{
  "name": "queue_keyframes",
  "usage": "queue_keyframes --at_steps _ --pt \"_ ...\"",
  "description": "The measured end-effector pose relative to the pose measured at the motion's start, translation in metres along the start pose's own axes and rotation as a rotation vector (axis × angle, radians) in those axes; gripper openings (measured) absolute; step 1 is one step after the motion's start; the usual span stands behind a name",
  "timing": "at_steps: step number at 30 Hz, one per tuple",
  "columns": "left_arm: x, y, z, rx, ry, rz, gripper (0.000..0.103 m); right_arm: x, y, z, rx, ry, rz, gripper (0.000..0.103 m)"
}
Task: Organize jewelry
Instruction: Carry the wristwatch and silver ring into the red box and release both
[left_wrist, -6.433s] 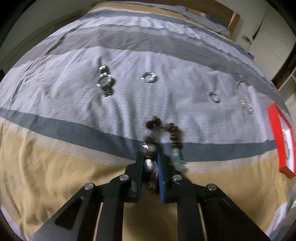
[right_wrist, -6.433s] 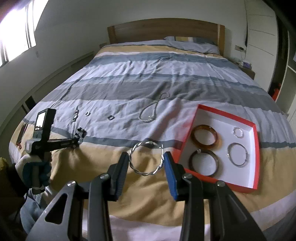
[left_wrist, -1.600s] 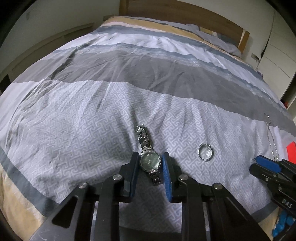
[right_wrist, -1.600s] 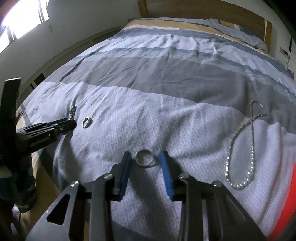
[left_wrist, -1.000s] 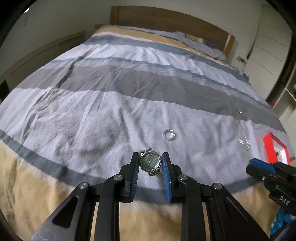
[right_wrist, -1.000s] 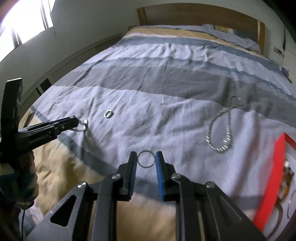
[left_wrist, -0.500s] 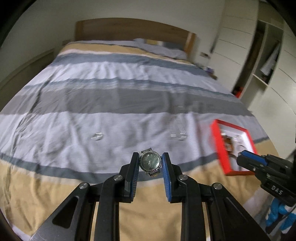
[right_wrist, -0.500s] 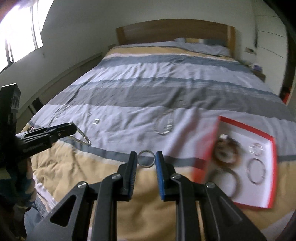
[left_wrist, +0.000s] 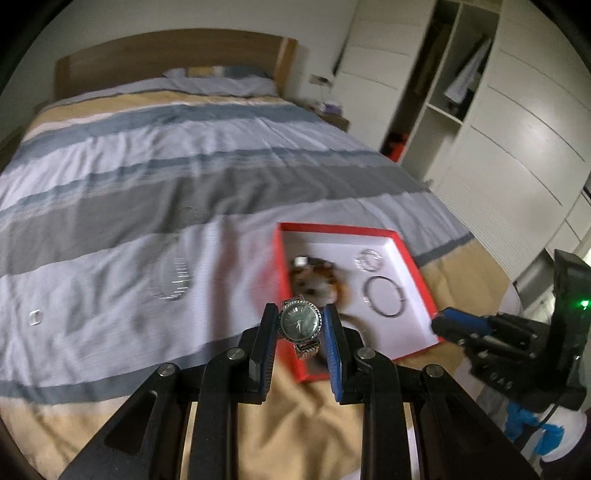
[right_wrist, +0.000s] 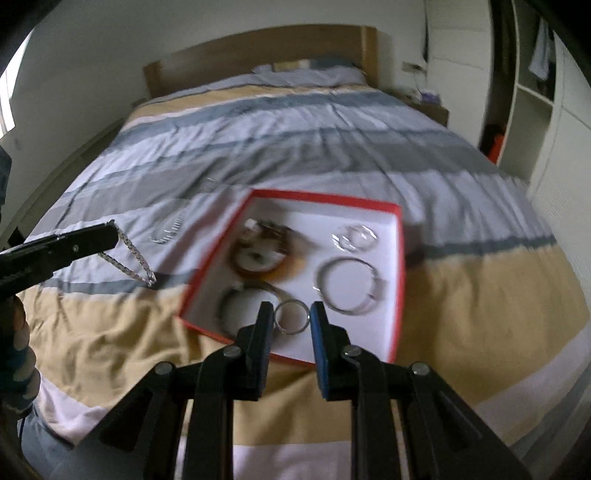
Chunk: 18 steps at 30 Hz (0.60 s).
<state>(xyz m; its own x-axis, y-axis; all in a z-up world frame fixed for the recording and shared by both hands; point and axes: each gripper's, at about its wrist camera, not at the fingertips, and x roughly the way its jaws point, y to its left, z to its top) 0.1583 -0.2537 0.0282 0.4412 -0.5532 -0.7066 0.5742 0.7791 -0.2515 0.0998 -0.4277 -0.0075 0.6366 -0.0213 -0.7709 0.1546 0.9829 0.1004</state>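
Left hand-held gripper (left_wrist: 299, 325) grips a silver wristwatch (left_wrist: 300, 324) by its round dark dial, the two pads pressed on either side of the case and a short stretch of metal band hanging below. In this left wrist view the watch sits in front of the near left corner of a red box (left_wrist: 415, 267) with a white floor, which rests on the striped bed (left_wrist: 129, 177) near its foot. Inside the box lie a brown bangle (left_wrist: 314, 280), blurred, a thin silver hoop (left_wrist: 384, 301) and a smaller twisted silver ring (left_wrist: 370, 259). On the bedcover left of the box lie a silver chain necklace (left_wrist: 171, 278) and, farther left, a small ring (left_wrist: 35, 317). At the right edge the right hand-held gripper (left_wrist: 441, 325) shows with its blue-padded tip near the box's near right corner.

From the right wrist view, the right hand-held gripper (right_wrist: 291, 319) clamps a plain silver ring (right_wrist: 291, 316) between its pads, held over the near edge of the red box (right_wrist: 400, 258). The box holds the brown bangle (right_wrist: 264, 254), a dark bangle (right_wrist: 240, 304), the silver hoop (right_wrist: 349, 291) and the twisted ring (right_wrist: 354, 236). At the left, the left hand-held gripper (right_wrist: 110, 234) reaches in with the watch's band (right_wrist: 133, 260) dangling from its tip.
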Motion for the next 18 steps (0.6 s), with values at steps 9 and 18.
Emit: queue_keyframes --at_steps 9,18 --pt "0.092 -0.031 -0.011 0.048 0.148 0.013 0.024 0.051 -0.026 -0.014 0.028 0.1 0.02 0.019" --pt "0.121 -0.025 -0.028 0.053 0.211 0.046 0.024 0.071 -0.028 -0.019 0.0 0.174 0.034 0.02"
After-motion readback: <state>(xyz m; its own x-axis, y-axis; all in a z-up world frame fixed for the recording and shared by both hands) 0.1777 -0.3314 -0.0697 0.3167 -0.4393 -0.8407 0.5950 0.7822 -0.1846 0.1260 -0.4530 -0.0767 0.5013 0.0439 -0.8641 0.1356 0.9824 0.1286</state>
